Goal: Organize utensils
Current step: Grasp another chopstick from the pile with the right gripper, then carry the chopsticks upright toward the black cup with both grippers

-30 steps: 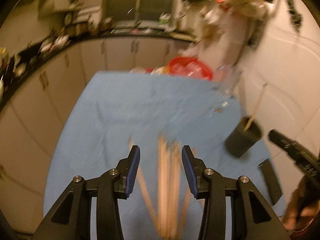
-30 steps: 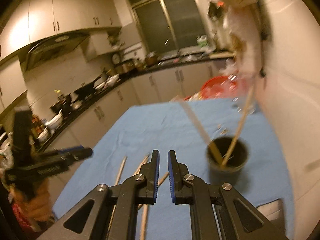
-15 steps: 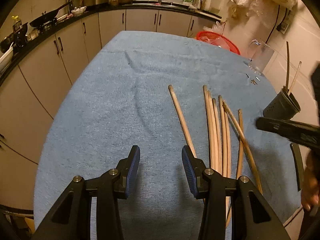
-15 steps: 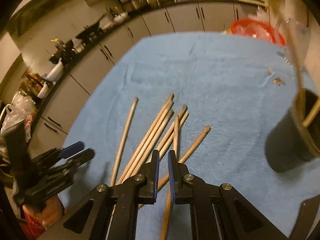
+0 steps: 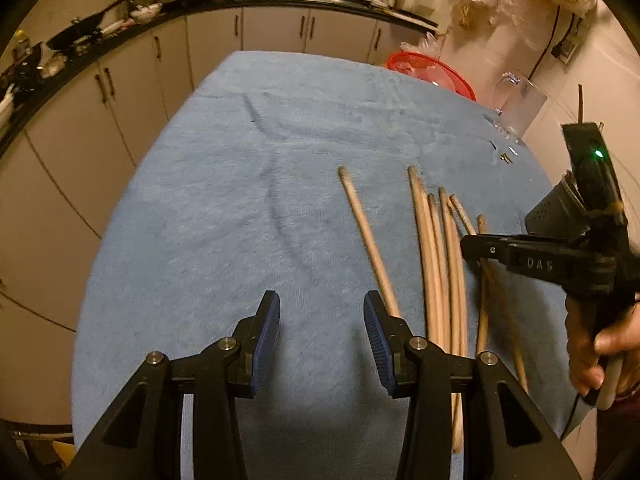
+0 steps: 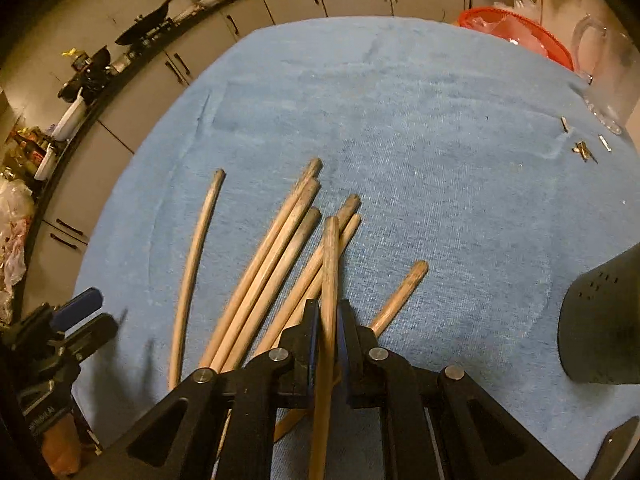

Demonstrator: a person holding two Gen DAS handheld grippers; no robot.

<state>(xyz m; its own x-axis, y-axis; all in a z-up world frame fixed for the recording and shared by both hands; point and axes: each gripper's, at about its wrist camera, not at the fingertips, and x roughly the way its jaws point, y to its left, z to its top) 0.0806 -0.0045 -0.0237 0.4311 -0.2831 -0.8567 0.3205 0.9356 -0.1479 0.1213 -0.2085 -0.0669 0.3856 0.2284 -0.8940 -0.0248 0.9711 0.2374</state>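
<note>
Several wooden chopsticks (image 5: 434,264) (image 6: 272,256) lie in a loose pile on the blue cloth, and one more (image 5: 366,240) lies apart on their left. My left gripper (image 5: 322,320) hovers open over bare cloth just left of that lone stick, nothing between its pads. My right gripper (image 6: 329,312) is shut, pointing down low over the pile. The top chopstick (image 6: 331,248) shows through the narrow slit between its pads; I cannot tell whether it is touched. A black holder (image 6: 600,320) (image 5: 554,212) stands to the right.
The table's blue cloth (image 5: 240,200) reaches to a red basket (image 5: 432,74) and a clear glass jug (image 5: 518,104) at the far right corner. Small metal bits (image 6: 582,148) lie near the jug. A hand (image 5: 600,344) holds the right gripper. Cabinets curve round the left and far sides.
The right gripper has swung from in front of the holder down over the chopstick pile, jaws staying shut. The left gripper has sunk closer to the cloth, still open.
</note>
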